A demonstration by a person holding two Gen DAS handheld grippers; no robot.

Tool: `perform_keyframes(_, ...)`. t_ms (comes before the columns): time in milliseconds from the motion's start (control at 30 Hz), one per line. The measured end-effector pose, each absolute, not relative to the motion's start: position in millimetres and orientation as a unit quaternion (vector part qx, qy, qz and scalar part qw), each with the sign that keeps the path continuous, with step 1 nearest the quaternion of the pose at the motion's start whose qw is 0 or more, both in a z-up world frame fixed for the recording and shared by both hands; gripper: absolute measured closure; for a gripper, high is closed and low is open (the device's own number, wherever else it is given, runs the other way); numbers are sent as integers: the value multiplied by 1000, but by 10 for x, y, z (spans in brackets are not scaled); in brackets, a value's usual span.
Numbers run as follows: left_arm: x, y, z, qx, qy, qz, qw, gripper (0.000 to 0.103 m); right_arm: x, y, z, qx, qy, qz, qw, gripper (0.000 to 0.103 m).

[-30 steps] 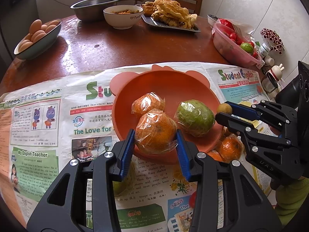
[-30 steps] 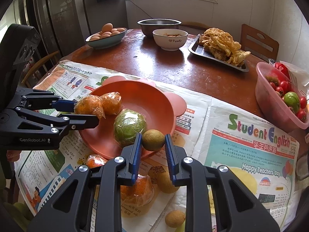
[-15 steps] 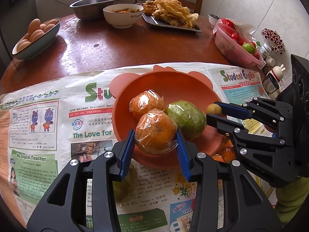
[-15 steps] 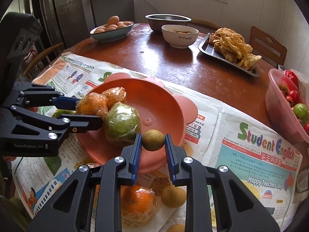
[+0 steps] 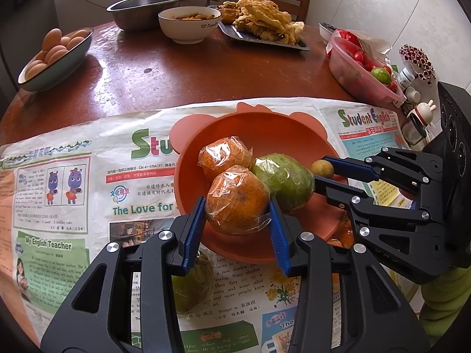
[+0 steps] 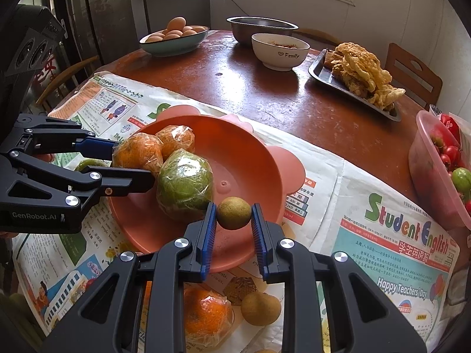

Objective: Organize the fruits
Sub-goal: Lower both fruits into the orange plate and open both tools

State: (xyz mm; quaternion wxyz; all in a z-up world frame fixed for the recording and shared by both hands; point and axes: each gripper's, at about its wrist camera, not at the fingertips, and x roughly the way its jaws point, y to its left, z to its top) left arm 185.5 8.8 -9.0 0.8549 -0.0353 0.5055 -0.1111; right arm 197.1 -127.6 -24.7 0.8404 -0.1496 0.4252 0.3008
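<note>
An orange-pink bowl (image 5: pixel 265 129) (image 6: pixel 253 158) sits on newspaper. In it lie a wrapped orange (image 5: pixel 225 158) (image 6: pixel 176 141) and a wrapped green fruit (image 5: pixel 284 185) (image 6: pixel 185 185). My left gripper (image 5: pixel 237 223) (image 6: pixel 132 164) is shut on a second wrapped orange (image 5: pixel 237 200) (image 6: pixel 137 154) over the bowl's near-left part. My right gripper (image 6: pixel 234 220) (image 5: pixel 322 173) is shut on a small brown round fruit (image 6: pixel 234 213) (image 5: pixel 322 169) just above the bowl's near rim, next to the green fruit.
On the newspaper (image 6: pixel 382 235) by the bowl lie a wrapped orange (image 6: pixel 206 314), a brown fruit (image 6: pixel 260 307) and a green fruit (image 5: pixel 191 288). Farther off stand an egg bowl (image 5: pixel 56 56), a metal bowl (image 5: pixel 144 8), a white bowl (image 5: pixel 188 26), a fried-food tray (image 5: pixel 265 20) and a pink tomato tub (image 5: pixel 359 70).
Both grippers have moved inward over the bowl with their fruits. The green fruit has shifted left against the oranges.
</note>
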Motion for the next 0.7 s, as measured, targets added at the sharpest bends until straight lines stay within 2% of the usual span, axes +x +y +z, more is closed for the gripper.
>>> perform_keyframes(700,1853,96,-101,-40,505,-113,855,69,1973,-1274,-241,-154,425,298,841,79)
